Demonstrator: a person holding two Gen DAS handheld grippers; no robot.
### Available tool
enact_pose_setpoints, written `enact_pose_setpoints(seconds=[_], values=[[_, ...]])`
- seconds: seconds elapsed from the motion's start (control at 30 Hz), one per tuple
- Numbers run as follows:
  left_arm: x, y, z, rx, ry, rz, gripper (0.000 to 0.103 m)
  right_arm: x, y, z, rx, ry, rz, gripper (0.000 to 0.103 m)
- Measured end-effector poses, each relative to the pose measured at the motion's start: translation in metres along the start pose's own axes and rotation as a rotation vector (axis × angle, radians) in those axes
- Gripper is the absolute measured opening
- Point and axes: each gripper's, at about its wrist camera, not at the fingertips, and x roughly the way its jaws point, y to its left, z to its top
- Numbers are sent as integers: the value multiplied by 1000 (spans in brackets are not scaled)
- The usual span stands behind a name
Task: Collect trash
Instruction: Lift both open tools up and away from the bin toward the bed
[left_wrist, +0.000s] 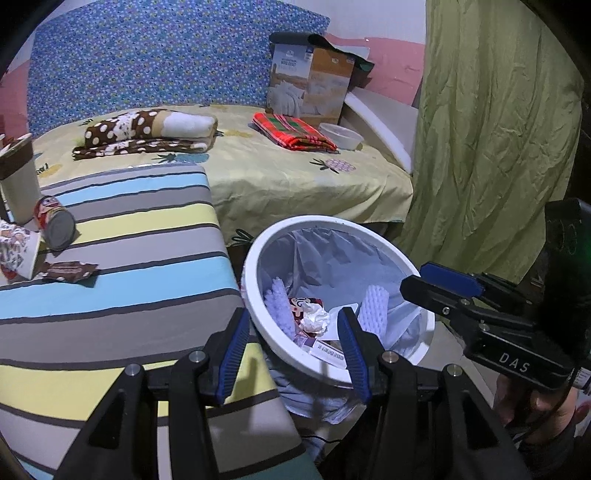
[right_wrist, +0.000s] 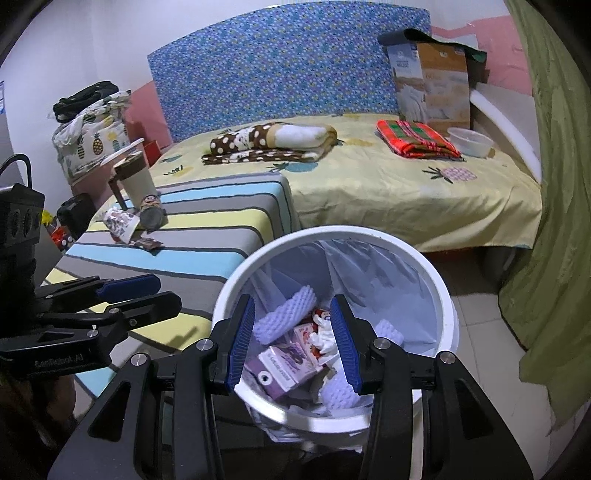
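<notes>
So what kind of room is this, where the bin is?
Most likely a bedroom in someone's home. There is a bed with a pineapple-print sheet and a blue patterned headboard, folded blankets lie on it, and a green curtain hangs beside it.

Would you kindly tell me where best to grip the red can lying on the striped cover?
Probably across the red can's round body at mid-length, from above with fingers straddling it: it lies on its side, metal end facing the bin, with a paper cup close beside it.
</notes>
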Motion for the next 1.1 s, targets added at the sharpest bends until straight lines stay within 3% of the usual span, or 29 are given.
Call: enact_pose_setpoints(seconds=[0.5,0.73,1.1], values=[[-42,18,-10,-16,-57,62,51,-18,29,2,-61,-61,31,45],[-63,41,-18,-43,-86,131,51,-24,35,5,-52,-100,117,45],[-85,93,-30,-118,-97,245,51,-10,63,18,-140,-101,221,45]])
